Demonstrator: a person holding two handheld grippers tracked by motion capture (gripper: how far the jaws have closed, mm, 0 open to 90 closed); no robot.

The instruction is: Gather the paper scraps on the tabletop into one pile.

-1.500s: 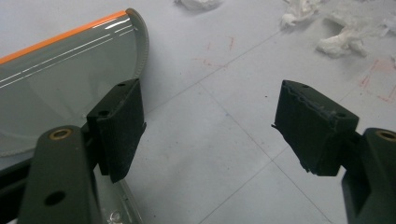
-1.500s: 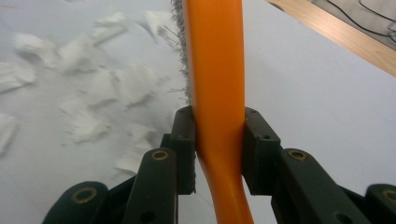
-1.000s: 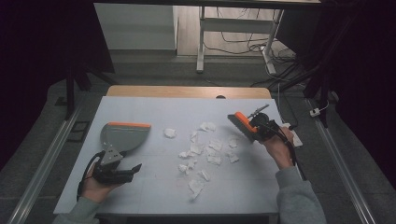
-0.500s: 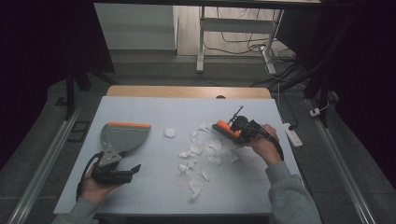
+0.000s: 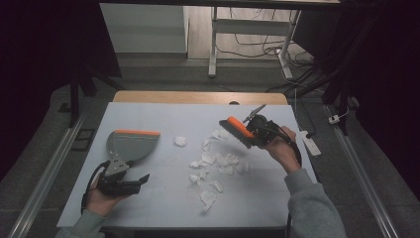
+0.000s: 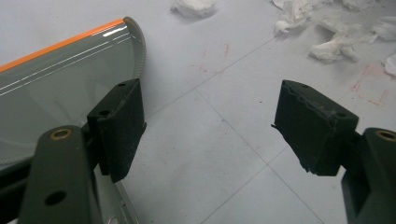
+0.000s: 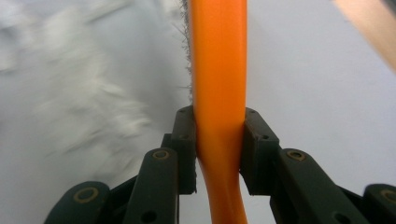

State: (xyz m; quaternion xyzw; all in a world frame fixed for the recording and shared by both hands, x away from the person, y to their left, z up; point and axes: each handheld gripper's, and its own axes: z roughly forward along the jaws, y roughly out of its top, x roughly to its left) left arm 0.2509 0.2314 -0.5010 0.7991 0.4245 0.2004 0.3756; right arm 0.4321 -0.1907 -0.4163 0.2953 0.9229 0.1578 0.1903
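White table top point(image 5: 163, 116) with dark floor around it, cables and a desk frame at top of frame. Orange brush point(image 5: 236, 131) sits right of center in the high view, held off the surface above the scattered paper scraps point(image 5: 218, 161); my right gripper point(image 7: 219, 140) is clamped on its orange handle, jaws pressed to both sides. Scraps spread from center toward lower center, one loose wad point(image 5: 180, 141) further left. Grey dustpan point(image 5: 130, 146) with orange lip lies at left. My left gripper point(image 6: 210, 126) is at lower left, jaws wide apart and empty, one jaw just beside the dustpan point(image 6: 60, 79) edge. Right gripper view is motion-blurred.
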